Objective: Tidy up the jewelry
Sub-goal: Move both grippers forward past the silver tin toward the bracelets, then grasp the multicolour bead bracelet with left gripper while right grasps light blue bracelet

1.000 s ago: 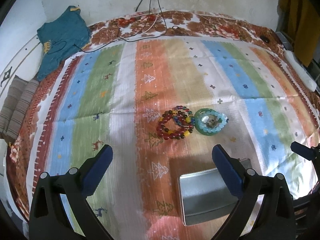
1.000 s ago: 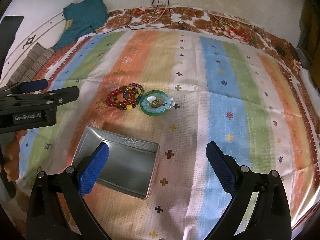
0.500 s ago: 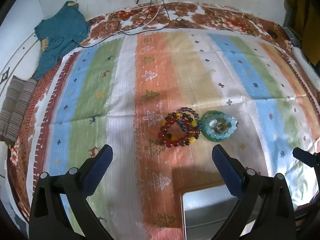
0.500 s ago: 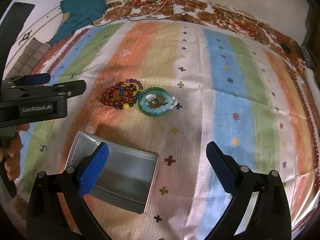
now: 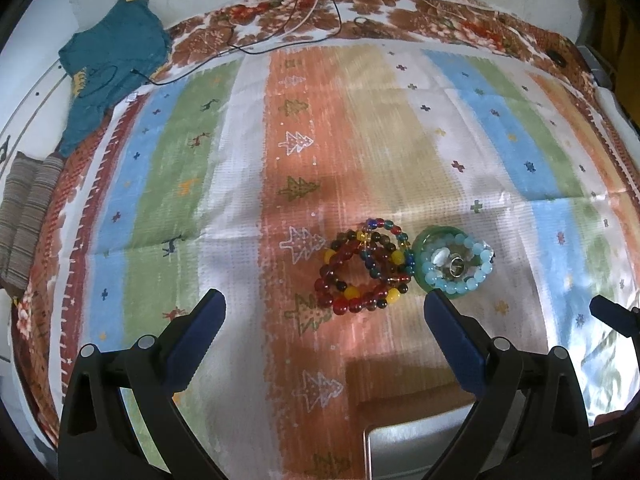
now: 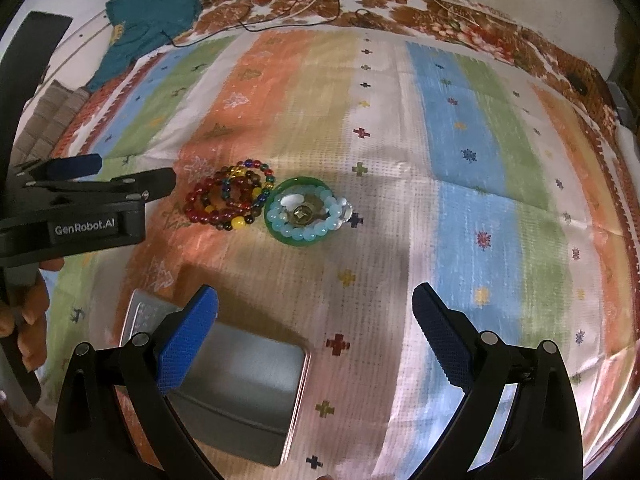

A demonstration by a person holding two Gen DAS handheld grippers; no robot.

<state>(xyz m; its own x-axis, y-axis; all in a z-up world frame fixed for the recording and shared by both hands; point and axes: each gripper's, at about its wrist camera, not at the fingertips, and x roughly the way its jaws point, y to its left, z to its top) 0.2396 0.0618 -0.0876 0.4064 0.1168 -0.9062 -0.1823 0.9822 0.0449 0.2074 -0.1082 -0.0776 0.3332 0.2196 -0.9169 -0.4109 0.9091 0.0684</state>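
Note:
Red, yellow and dark beaded bracelets (image 5: 366, 266) (image 6: 230, 200) lie piled on the striped cloth. Touching them on the right is a green bangle (image 5: 422, 244) (image 6: 280, 234) with a pale blue bead bracelet (image 5: 456, 276) (image 6: 308, 220) and small metal pieces inside it. A shallow grey metal tin (image 6: 244, 392) (image 5: 404, 444) sits nearer, empty. My left gripper (image 5: 324, 340) hangs open just short of the bracelets. My right gripper (image 6: 314, 332) is open too, above the cloth between the tin and the bangle. From the right wrist view, the left gripper (image 6: 80, 184) shows side-on at the left.
A striped blanket (image 5: 380, 128) covers a bed with a floral sheet (image 6: 480, 36) along the far edge. A teal garment (image 5: 108, 60) and cables (image 5: 304, 12) lie at the back left, a folded striped cloth (image 5: 24, 208) at the left. A hand (image 6: 28, 320) holds the left gripper.
Both grippers have moved forward toward the jewelry; the bracelets and bangle now sit closer and lower in view, and the tin has slid toward the bottom edge. Both jaws stay open.

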